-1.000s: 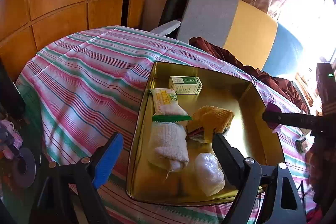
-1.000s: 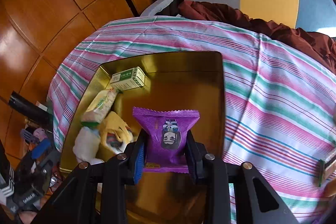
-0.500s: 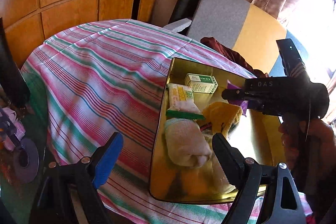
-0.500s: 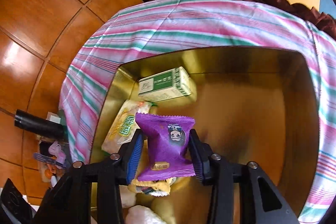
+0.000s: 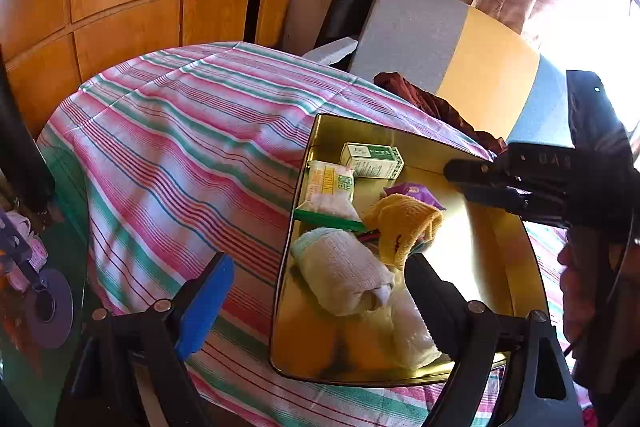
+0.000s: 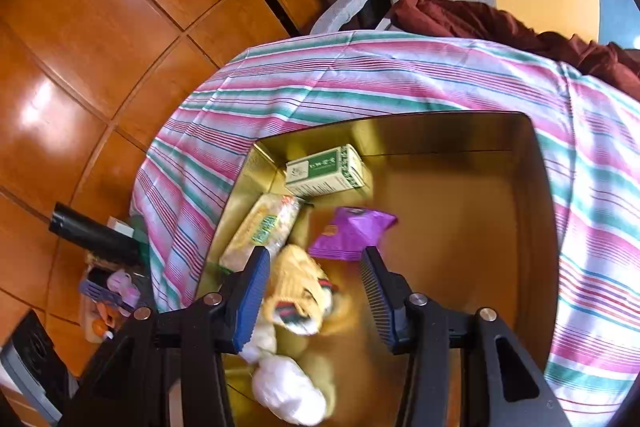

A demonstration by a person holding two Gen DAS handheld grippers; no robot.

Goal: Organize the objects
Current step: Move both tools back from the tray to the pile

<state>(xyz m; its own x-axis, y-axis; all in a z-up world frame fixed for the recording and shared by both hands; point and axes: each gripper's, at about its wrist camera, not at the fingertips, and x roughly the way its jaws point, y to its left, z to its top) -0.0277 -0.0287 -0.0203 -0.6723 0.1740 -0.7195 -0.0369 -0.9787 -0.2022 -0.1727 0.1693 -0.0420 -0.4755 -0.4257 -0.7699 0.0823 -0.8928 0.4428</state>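
- The table (image 5: 168, 131), under a striped cloth, is carrying the gold tray (image 6: 460, 139), which is holding everything sorted so far
- The left gripper (image 5: 316, 291) is hovering at the tray's near corner, its jaws standing wide with nothing gripped between them
- The right gripper (image 6: 312, 291) is hanging over the tray, its jaws opening and its pads clear of the packet
- The purple snack packet (image 6: 352, 233) is lying in the tray between the green box (image 6: 326, 171) and the yellow cloth (image 6: 298, 275), its long axis running diagonally, one end pointing to the far right
- To release well, I'd judge the jaws should be opening fully before lifting straight away
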